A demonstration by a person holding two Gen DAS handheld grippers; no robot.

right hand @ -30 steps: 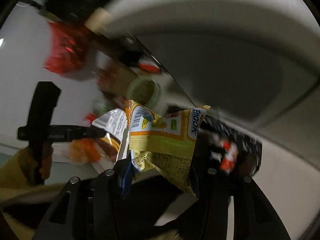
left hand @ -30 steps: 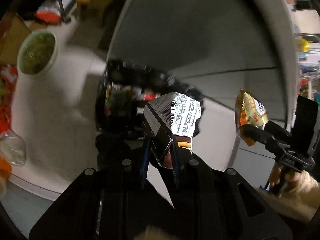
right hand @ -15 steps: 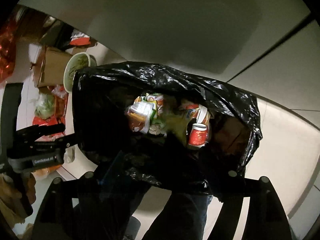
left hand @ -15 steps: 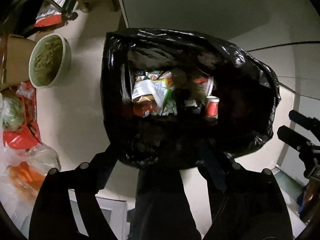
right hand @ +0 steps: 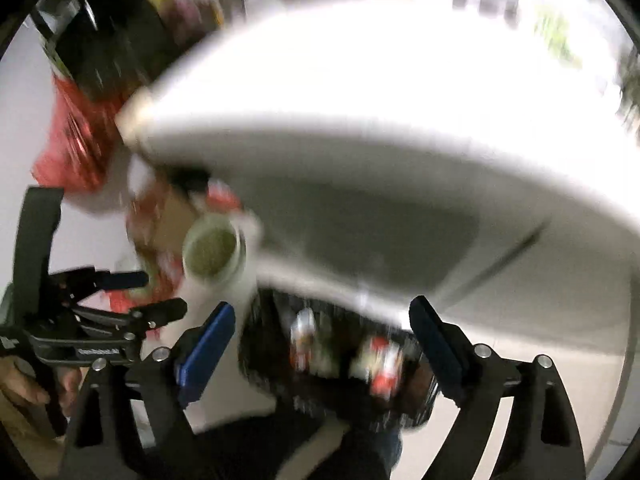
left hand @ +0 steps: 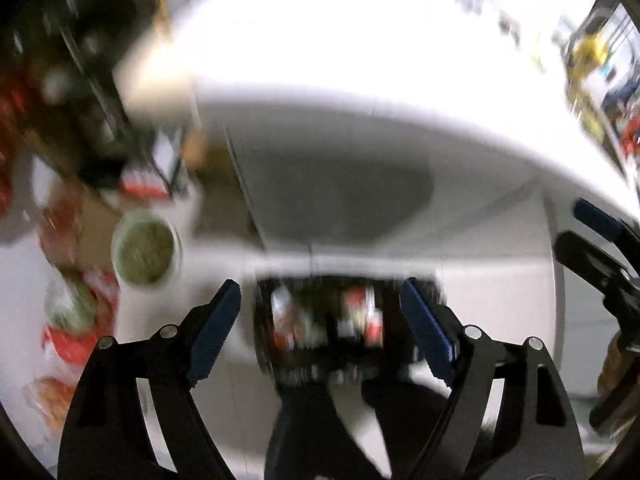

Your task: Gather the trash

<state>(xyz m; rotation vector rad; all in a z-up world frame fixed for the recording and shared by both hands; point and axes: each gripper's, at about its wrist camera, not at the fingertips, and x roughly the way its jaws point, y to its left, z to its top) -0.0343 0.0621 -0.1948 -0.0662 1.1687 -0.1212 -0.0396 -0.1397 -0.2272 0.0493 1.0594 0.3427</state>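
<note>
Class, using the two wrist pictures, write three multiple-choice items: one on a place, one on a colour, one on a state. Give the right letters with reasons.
1. Where is the black plastic trash bag in the left wrist view?
A. Between and beyond the left gripper pads
B. On the white table
C. Out of view

2. What colour are the gripper pads?
A. Red
B. Blue
C. Yellow

3. What is the right gripper doing?
A. Clamping a wrapper
B. Shut, empty
C. Open, empty

Key: 1 A, it shows low in the gap between the pads. 2 B, both views show blue pads. 3 C, its pads stand wide apart with nothing between them.
</note>
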